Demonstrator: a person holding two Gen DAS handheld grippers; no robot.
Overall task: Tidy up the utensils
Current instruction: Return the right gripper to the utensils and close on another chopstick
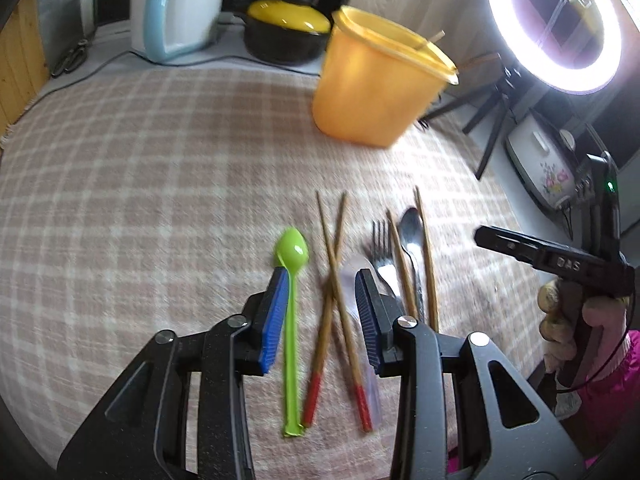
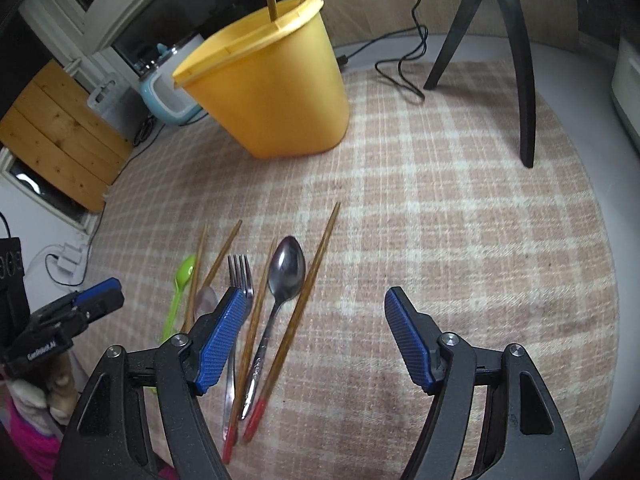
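Note:
Utensils lie side by side on a checked cloth (image 1: 160, 180): a green plastic spoon (image 1: 292, 256), two crossed red-tipped chopsticks (image 1: 332, 256), a pale plastic spoon (image 1: 352, 276), a fork (image 1: 382, 240), a metal spoon (image 1: 411, 228) and more chopsticks. My left gripper (image 1: 322, 280) hovers open above the green spoon and the crossed chopsticks, its pads touching nothing. My right gripper (image 2: 316, 296) is open wide over the metal spoon (image 2: 287, 268), with a chopstick (image 2: 316, 264) beside it and the fork (image 2: 239, 272) by its left pad. Behind stands an orange container (image 2: 276, 92) holding two chopsticks.
A black tripod (image 2: 520, 60) and a cable (image 2: 404, 68) stand at the back right, under a ring light (image 1: 560, 80). A blue-white kettle (image 1: 176, 16) and a black pot with a yellow lid (image 1: 286, 28) sit behind the cloth. A flowered rice cooker (image 1: 540, 164) is off to the right.

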